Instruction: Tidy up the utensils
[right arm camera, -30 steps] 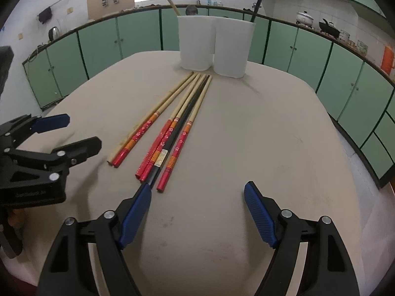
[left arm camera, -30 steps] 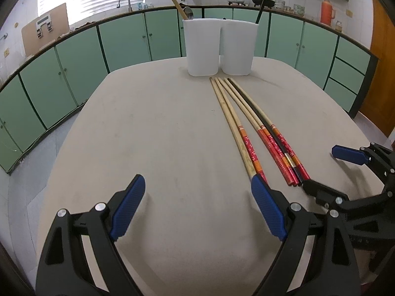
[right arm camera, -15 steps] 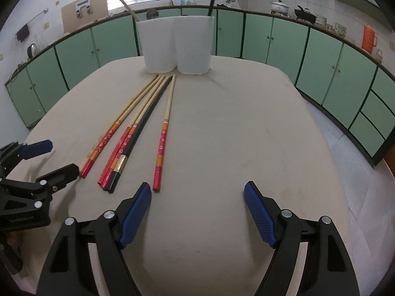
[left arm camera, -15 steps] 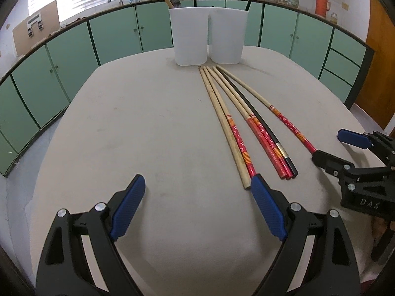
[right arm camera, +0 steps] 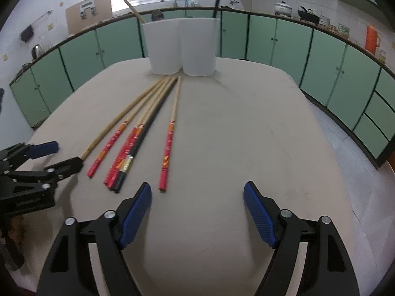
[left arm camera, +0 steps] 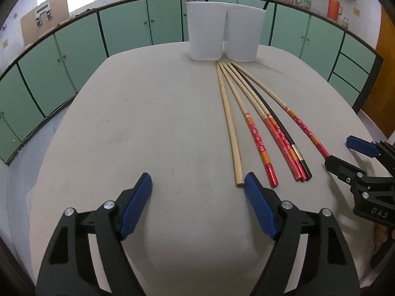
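A: Chopsticks status?
B: Flat on the table, fanned out, tips toward the two white holders at 12 o'clock.
A: Grippers?
B: Left gripper closing, nothing between its jaws; plain wooden chopstick end just beside its right pad. Right gripper closing too, empty; red-handled chopstick at its 11 o'clock.

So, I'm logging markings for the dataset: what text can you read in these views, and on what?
"DAS": on the black body of the right claw, seen from the left wrist view.
Cardboard panel on the counter: dark marks, too blurred to read.
Chopsticks: patterns only, no words.
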Motion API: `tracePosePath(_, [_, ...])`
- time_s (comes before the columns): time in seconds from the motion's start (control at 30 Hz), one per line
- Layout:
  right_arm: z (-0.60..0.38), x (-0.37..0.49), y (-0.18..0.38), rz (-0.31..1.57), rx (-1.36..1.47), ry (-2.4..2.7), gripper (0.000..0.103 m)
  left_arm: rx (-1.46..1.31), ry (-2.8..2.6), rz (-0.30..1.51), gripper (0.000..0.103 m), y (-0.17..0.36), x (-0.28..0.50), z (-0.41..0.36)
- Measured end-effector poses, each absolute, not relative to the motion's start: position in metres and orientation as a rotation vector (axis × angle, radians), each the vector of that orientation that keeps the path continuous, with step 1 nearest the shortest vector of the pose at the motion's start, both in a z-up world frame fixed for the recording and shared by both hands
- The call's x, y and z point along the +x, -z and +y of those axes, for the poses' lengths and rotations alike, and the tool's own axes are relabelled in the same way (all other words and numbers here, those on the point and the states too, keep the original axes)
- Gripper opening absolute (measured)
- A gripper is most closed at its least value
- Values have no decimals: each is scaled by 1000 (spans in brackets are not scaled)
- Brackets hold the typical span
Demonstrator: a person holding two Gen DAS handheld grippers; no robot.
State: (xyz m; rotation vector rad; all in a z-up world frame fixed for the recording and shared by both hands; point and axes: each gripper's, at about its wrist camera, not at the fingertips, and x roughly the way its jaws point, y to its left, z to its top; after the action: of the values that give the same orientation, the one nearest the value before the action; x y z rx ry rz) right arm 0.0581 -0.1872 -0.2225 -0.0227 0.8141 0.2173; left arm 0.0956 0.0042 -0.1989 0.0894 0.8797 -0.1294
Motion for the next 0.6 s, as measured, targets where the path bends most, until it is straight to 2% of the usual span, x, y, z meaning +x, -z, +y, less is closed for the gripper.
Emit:
tracePosePath(0.17, [-180,55,222,814,-39,-265,45,96,149,874,63,198,95,1])
tracePosePath(0.23, [-178,55,222,815,-36,-278,39,92,152,872,60,198,95,0])
tracePosePath(0.5, [-173,59,222,819,-33,-286,30,96,178,866,43,198,98,-8])
tracePosePath(0.6, [-171,61,222,821,-38,-284,23,101,183,864,38,199,99,-12])
